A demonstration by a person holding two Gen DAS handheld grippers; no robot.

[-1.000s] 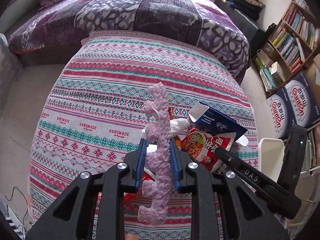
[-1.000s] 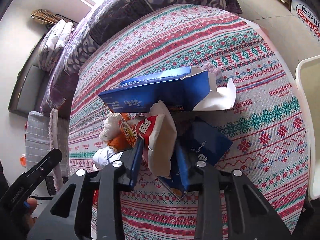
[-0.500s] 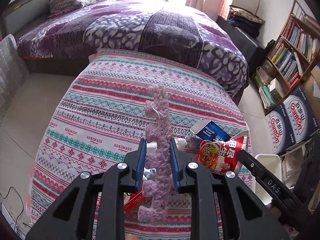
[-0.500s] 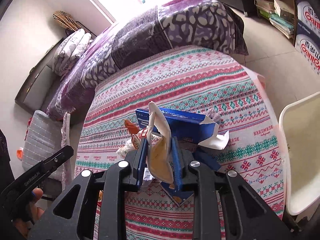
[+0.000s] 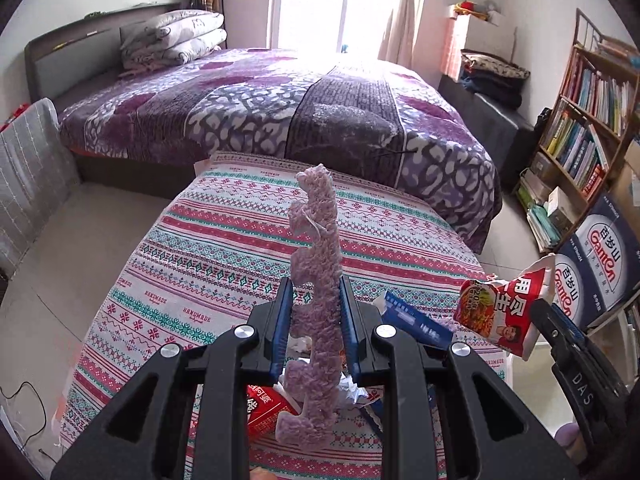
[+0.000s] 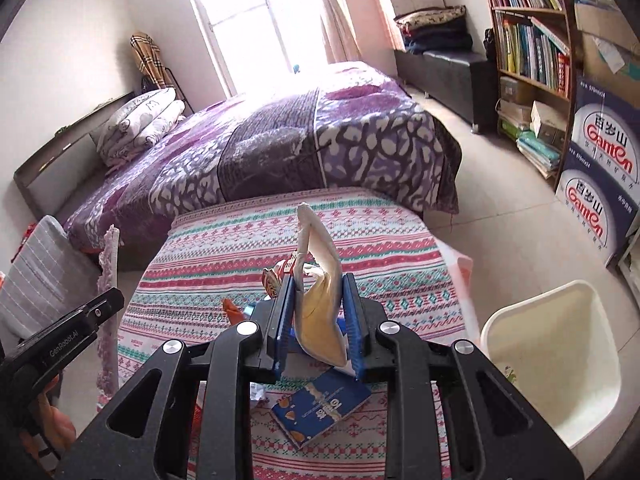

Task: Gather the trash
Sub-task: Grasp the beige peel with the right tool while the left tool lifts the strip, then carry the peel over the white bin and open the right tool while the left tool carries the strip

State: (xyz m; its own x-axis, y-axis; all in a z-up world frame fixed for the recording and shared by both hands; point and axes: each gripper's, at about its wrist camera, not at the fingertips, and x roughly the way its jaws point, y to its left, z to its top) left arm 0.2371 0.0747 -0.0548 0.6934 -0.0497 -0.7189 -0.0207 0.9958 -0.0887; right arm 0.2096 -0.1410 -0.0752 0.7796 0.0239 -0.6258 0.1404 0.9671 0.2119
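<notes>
Left wrist view: left gripper up front, jaws pinching a fuzzy lilac strip that stands upright between the blue pads, lower end dangling below them. Beneath, a surface under a striped patterned cloth, strewn with trash: a red wrapper just under the jaws, a blue carton to the right, crumpled white paper between them. Off to the right, well above the cloth, a red noodle packet hanging from the right gripper. Beyond the surface, a bed with a purple quilt; at far right a bookshelf and stacked water boxes.

Right wrist view: right gripper centre frame, jaws clamped on the noodle packet, seen here edge-on, pale inner side out, tip rising above the pads. Below on the cloth, a blue snack box lying flat, and an orange scrap left of the jaws. At lower right, beside the surface, a white bin, open mouth in view with a small scrap inside. At left edge, the left gripper with the lilac strip hanging from it.
</notes>
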